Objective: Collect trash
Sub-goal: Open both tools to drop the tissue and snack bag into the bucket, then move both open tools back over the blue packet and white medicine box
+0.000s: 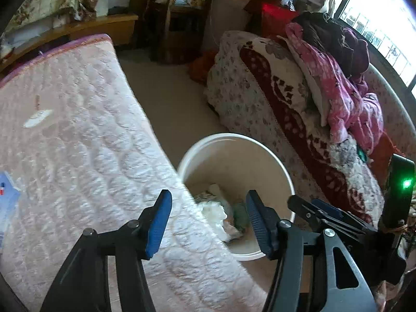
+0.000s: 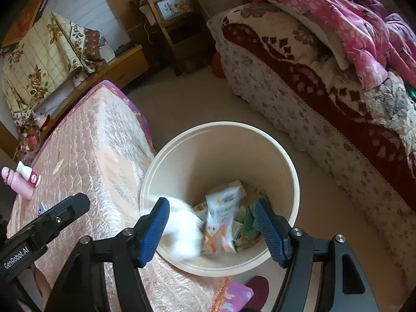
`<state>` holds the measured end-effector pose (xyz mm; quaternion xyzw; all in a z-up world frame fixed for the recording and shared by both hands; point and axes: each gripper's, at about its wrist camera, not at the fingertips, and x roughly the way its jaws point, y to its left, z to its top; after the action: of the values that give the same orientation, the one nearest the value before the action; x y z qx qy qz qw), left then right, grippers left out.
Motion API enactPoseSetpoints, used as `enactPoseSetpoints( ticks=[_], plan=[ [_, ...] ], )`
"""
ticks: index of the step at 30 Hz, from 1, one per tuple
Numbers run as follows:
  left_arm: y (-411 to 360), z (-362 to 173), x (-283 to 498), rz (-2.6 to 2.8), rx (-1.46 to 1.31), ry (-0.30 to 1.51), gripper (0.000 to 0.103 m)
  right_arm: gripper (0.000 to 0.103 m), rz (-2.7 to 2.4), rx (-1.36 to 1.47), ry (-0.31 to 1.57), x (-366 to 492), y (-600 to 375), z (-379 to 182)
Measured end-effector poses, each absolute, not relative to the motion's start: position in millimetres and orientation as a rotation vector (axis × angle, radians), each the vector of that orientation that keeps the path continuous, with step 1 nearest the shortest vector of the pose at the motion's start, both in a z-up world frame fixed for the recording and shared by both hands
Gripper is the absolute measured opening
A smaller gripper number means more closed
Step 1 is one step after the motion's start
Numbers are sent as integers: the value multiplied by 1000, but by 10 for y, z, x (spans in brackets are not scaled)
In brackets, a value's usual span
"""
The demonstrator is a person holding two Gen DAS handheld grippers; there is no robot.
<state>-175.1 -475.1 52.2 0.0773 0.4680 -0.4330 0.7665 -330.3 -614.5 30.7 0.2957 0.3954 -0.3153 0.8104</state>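
A cream trash bucket (image 2: 283,156) stands on the floor between the pink quilted mattress (image 2: 98,140) and a bed; it also shows in the left wrist view (image 1: 234,137). Inside lie a white-and-orange wrapper (image 2: 221,218), greenish scraps (image 2: 249,223) and a blurred white tissue wad (image 2: 182,234), which is in mid-air below my right gripper. My right gripper (image 2: 210,231) is open and empty above the bucket. My left gripper (image 1: 208,223) is open and empty over the mattress edge (image 1: 78,130) beside the bucket. A white scrap (image 1: 37,118) lies on the mattress.
Two pink bottles (image 2: 22,182) lie on the mattress at the left. A bed with a red floral blanket (image 2: 338,98) and pink clothes (image 2: 351,26) is on the right. A wooden shelf rack (image 2: 169,13) stands at the back. A blue item (image 1: 6,195) is at the left edge.
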Motion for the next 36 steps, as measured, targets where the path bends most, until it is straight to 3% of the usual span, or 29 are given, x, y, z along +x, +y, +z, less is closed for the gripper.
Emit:
enactPoseSetpoints(
  ticks=[14,36],
  plan=[
    [-4078,690,-1746,-764,243,902,60,72,-594,588,843,-3154,-5647,415],
    [-2444,739,-1106,-472,171,893,60,72,-373,456,879,-2463,-4478,605]
  ],
)
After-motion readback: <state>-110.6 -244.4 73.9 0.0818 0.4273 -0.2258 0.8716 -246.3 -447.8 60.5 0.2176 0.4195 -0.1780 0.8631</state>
